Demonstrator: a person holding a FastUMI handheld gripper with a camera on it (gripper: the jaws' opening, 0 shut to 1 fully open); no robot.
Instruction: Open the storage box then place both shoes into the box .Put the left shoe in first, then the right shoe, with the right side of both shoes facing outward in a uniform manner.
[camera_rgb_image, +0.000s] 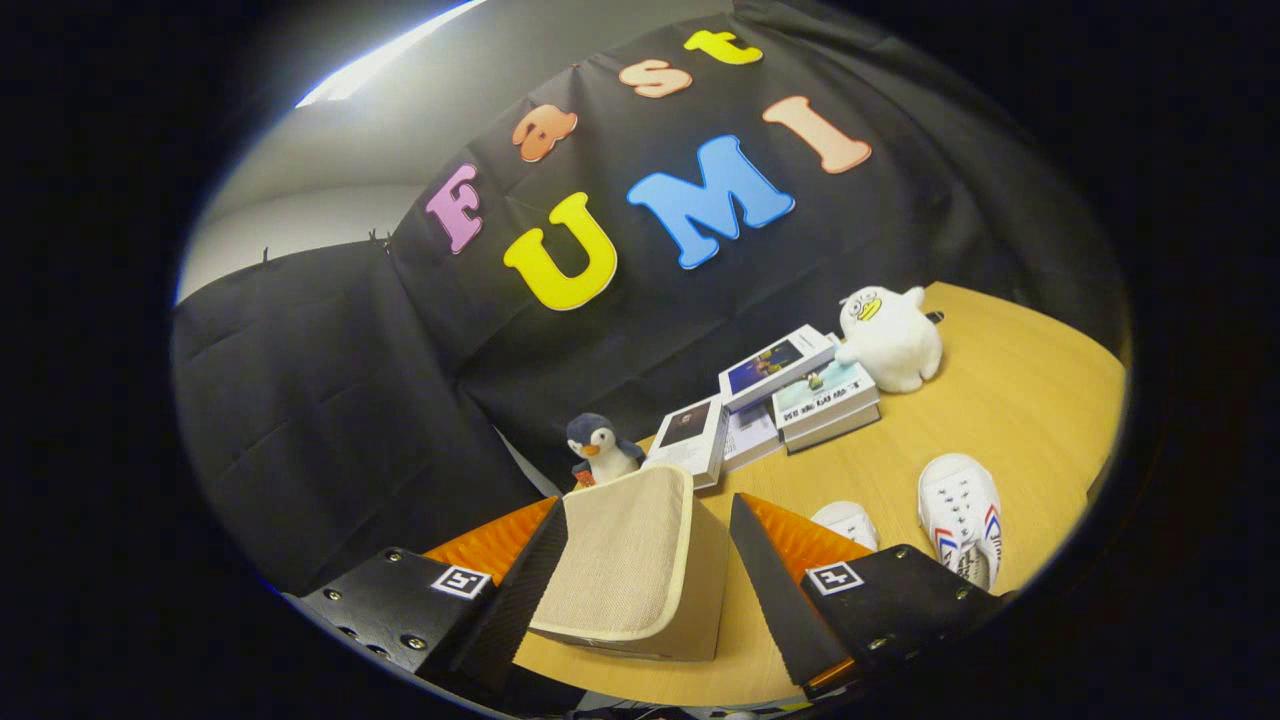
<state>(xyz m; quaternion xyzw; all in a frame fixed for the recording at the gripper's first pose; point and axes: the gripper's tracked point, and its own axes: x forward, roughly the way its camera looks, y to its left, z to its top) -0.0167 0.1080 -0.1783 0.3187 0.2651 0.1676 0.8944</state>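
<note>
This looks like a staged recording booth set up inside an office-like room, not a lived-in home. Black cloth (330, 400) hangs as a backdrop around a light wooden table (1000, 400), and above it show a plain pale wall and a bright ceiling light strip (380, 60). The tabletop is dressed with household props: a small stack of books (790, 395), a penguin plush (600, 450) and a white duck-like plush (890, 335).
</note>
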